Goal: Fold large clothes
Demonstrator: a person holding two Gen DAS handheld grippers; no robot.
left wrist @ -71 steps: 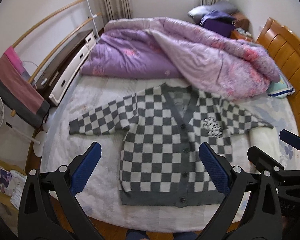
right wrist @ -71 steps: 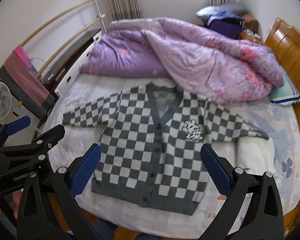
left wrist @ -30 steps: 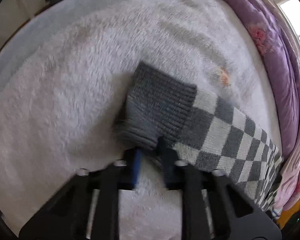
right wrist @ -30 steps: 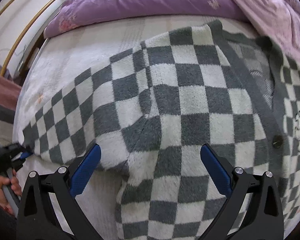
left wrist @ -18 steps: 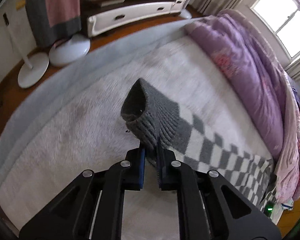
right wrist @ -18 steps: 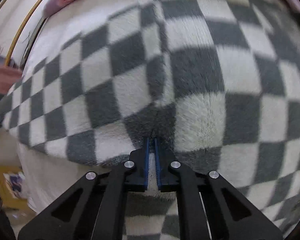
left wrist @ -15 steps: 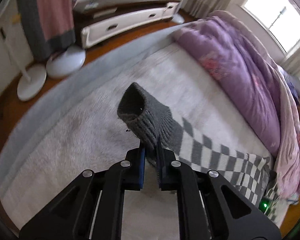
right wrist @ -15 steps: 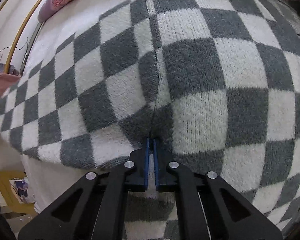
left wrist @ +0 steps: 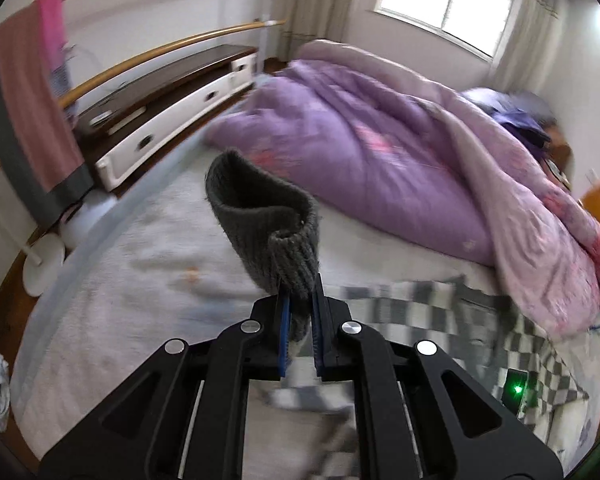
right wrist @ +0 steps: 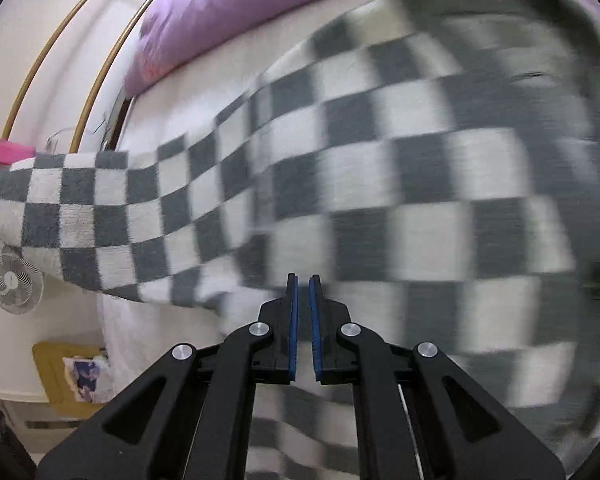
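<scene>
- My left gripper [left wrist: 300, 312] is pinching the ribbed grey cuff [left wrist: 266, 220] of the checked cardigan [right wrist: 380, 184]; the cuff stands up above the blue pads with its opening facing the camera.
- From the left wrist view, the rest of the cardigan lies blurred on the white bed [left wrist: 112, 292], low and to the right, near the purple duvet [left wrist: 352, 148].
- My right gripper [right wrist: 303, 292] has its 2 blue pads drawn close with a narrow slit between them, right at the lower edge of the cardigan where the sleeve [right wrist: 100, 208] meets the body. The fabric is blurred there, so I cannot tell whether cloth is caught between them.
- The sleeve stretches off to the left of the right wrist view, raised off the bed.
- A standing fan [right wrist: 14, 280] sits on the floor beside the bed, below the sleeve's end in that view.
</scene>
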